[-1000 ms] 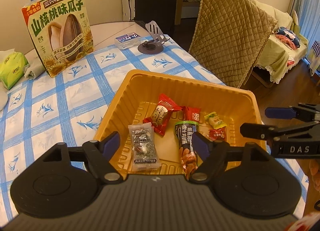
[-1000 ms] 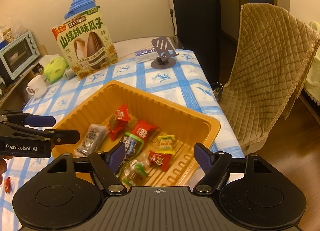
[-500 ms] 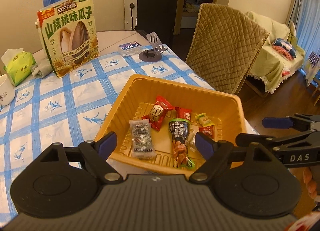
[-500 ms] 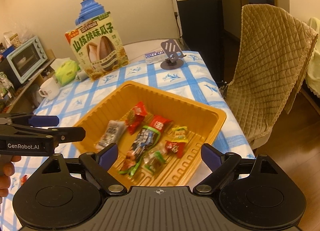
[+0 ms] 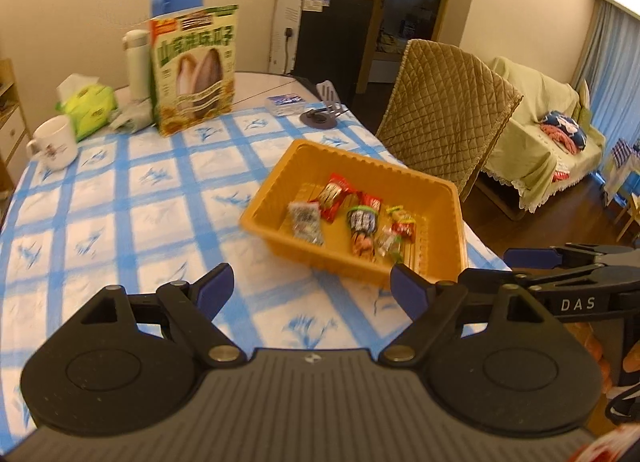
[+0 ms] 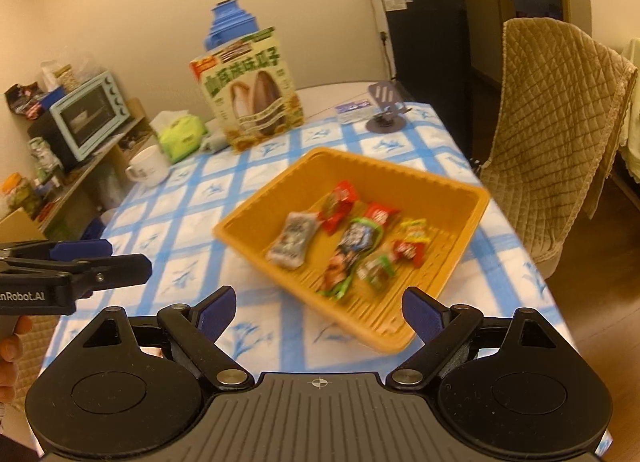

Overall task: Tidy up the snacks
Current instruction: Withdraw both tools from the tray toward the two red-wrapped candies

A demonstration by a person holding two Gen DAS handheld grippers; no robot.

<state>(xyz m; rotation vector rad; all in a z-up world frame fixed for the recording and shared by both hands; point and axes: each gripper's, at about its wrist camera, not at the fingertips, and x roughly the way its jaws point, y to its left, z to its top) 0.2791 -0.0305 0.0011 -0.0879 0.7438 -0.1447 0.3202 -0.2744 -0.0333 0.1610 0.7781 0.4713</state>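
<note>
left gripper [image 5: 310, 288]: jaws spread wide, nothing between | right gripper [image 6: 319, 312]: jaws apart, empty | orange tray [image 5: 456, 214]: on checked tablecloth [image 5: 160, 202] ahead of both grippers, untouched | snack packets [image 6: 340, 238]: lying inside tray

The snack wrappers [image 6: 340, 238] in the orange tray [image 5: 444, 190], ahead of the tongs, are blurred, so their print cannot be read. The blue thermos [image 6: 228, 26] stands half hidden behind the sunflower seed bag [image 6: 250, 92]. The left gripper [image 6: 116, 252] is cut by the picture edge.
</note>
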